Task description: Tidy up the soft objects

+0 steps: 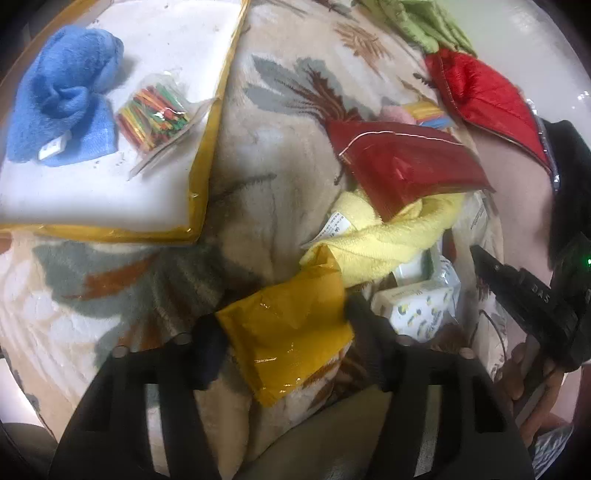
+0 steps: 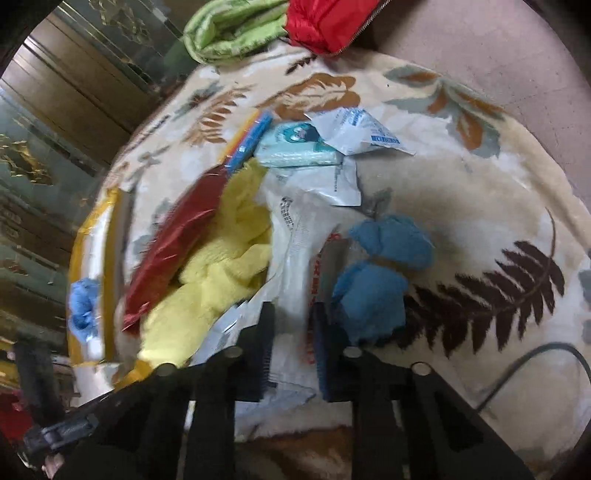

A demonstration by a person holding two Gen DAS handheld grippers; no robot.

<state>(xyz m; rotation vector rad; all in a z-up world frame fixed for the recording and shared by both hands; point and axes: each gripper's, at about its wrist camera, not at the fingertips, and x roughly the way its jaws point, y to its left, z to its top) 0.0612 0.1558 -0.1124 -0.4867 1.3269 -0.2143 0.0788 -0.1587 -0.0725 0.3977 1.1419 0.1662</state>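
My left gripper is shut on a shiny yellow plastic pouch, whose edges meet both fingers. Just beyond it lie a yellow towel and a red foil pouch. In the right wrist view my right gripper stands with a narrow gap, pinching a white plastic packet with red print. A crumpled blue cloth lies just right of its right finger, and the yellow towel lies to its left. A light blue towel rests on a white gold-trimmed bag.
Everything lies on a leaf-patterned blanket. A bag of coloured sticks sits beside the light blue towel. A red cushion and a green cloth lie at the far edge. Tissue packs and a dark cable are nearby.
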